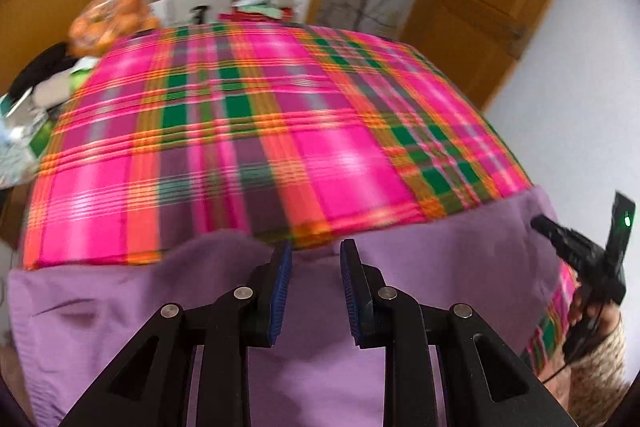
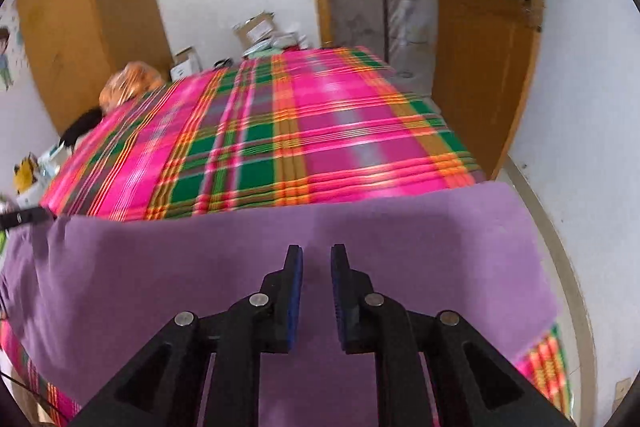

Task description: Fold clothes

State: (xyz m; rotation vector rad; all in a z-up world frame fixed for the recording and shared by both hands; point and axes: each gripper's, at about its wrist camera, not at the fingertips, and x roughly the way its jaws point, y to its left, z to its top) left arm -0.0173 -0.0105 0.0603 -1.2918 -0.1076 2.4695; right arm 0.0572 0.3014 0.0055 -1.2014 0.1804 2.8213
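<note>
A purple garment point(image 1: 440, 267) lies spread flat along the near edge of a bed with a pink, green and orange plaid cover point(image 1: 260, 127). My left gripper point(image 1: 316, 251) hovers over the garment's far hem, open, with nothing between its blue pads. At the garment's right corner the right gripper point(image 1: 538, 223) shows, held by a hand. In the right wrist view the same purple garment point(image 2: 200, 267) fills the foreground on the plaid cover point(image 2: 320, 147). My right gripper point(image 2: 316, 255) is above it with a narrow gap between the pads and no cloth pinched.
A bag of orange fruit point(image 1: 108, 19) and dark clutter point(image 1: 40, 71) sit at the bed's far left. Cardboard boxes point(image 2: 256, 27) stand beyond the far edge. A wooden door point(image 2: 480, 47) and a white wall point(image 2: 580, 127) close in the right side.
</note>
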